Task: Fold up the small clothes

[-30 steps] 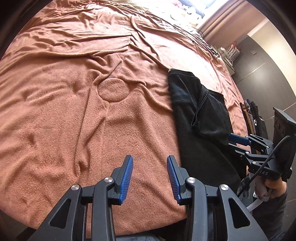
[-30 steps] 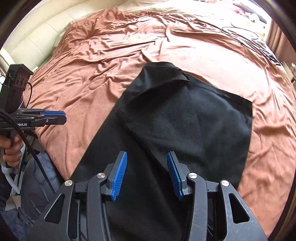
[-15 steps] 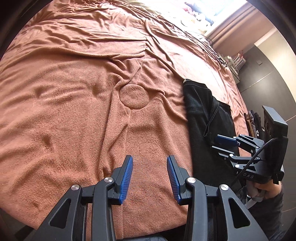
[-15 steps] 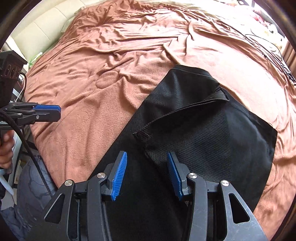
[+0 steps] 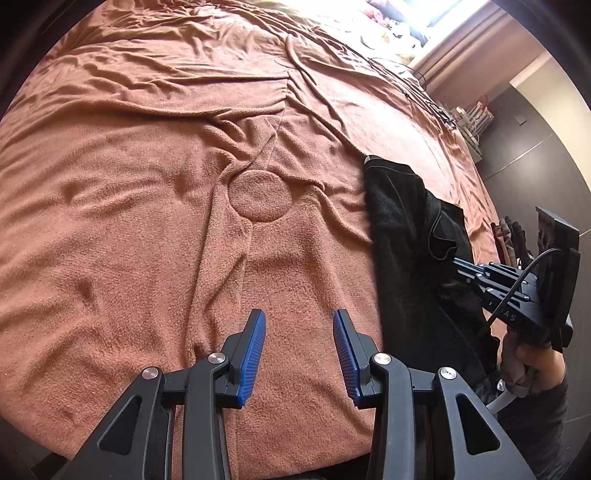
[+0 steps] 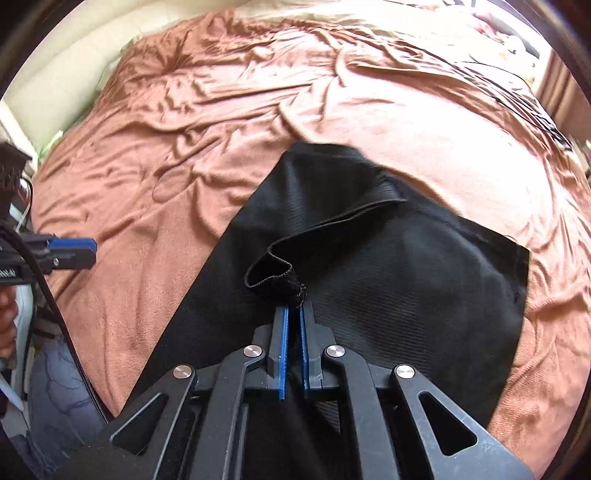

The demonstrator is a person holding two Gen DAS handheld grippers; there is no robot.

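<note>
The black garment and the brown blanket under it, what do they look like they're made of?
The black garment looks like a thin, matte knit, perhaps a sporty mesh: fine ribbed lines show, and its hem curls limply where the right gripper pinches it. The brown blanket looks like soft fleece or terry: a fuzzy nap up close, and creases with a slight sheen.

A home bedroom: a wide bed (image 5: 147, 155) under a rumpled rust-brown blanket (image 6: 229, 122), a pale padded headboard (image 6: 62, 85), a bright window (image 5: 454, 14) with curtains, and dark wardrobe panels (image 5: 535, 122).
</note>
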